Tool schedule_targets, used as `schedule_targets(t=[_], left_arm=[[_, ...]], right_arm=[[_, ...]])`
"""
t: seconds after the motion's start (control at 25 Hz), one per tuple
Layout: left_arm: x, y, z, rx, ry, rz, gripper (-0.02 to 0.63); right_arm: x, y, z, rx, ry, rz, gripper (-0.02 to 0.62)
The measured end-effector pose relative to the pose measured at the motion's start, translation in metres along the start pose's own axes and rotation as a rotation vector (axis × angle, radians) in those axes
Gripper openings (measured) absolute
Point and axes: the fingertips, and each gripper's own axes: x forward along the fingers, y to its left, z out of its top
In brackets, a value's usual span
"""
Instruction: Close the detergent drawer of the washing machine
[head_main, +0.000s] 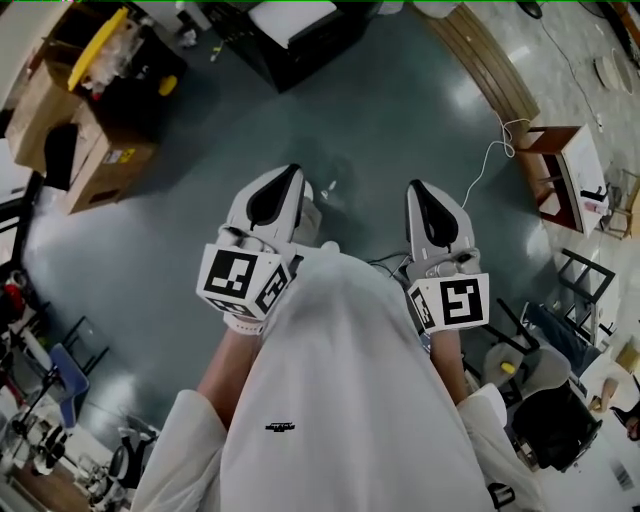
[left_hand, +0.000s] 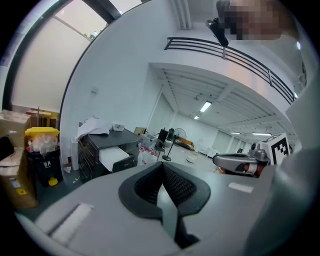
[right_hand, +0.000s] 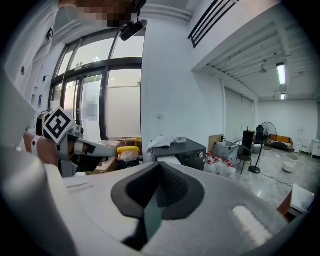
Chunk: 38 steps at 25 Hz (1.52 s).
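Detergent drawer (left_hand: 114, 159) juts from washing machine (left_hand: 100, 142), well ahead; your left gripper (left_hand: 162, 175), right gripper (right_hand: 159, 175) closed empty, since pushing likely needs no grasp.

Garment: a loose white top (head_main: 330, 400) over the torso, with one small black mark (head_main: 280, 427) on its front.
Sleeves: white wide sleeves (head_main: 185, 430) of the same cloth, ending above the wrists.
Left tool (head_main: 275, 195): pale grey-white moulded shell tapering to a rounded nose, with a black teardrop recess on its upper face.
Right tool (head_main: 432, 212): same shell, same black teardrop recess.
Left cube (head_main: 243, 280): white faces, each printed with a black square marker.
Right cube (head_main: 452, 302): white faces, black square marker.
Pads (left_hand: 175, 185): dark and finely ribbed, lining the recess.
Strip (left_hand: 70, 222): pale raised rectangle on the shell's flank.
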Motion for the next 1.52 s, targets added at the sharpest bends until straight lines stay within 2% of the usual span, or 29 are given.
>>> schedule_targets(t=[0.32,0.56,0.76,1.16,1.36,1.52], left_arm=[[0.046,0.071,0.042,-0.019,-0.032,-0.018,0.017],[0.077,0.103,0.063,0.008,-0.048,-0.058,0.017],[0.083,0.121,0.065,-0.009,-0.056,-0.059,0.017],[0.095,0.138,0.072,-0.061,-0.103,0.002,0.017],[0.124,0.151,0.073,-0.057,-0.102,0.054,0.017],[0.165,0.155,0.082,-0.051,-0.089,0.099,0.017]], right_arm=[[0.08,-0.011,0.04,-0.03,0.0,-0.026,0.006],[0.115,-0.021,0.056,-0.043,0.003,-0.059,0.006],[0.132,-0.017,0.059,-0.047,0.022,-0.058,0.006],[0.169,-0.032,0.069,-0.099,0.014,0.014,0.006],[0.197,-0.06,0.079,-0.13,0.003,0.059,0.006],[0.23,-0.099,0.085,-0.13,0.007,0.112,0.006]])
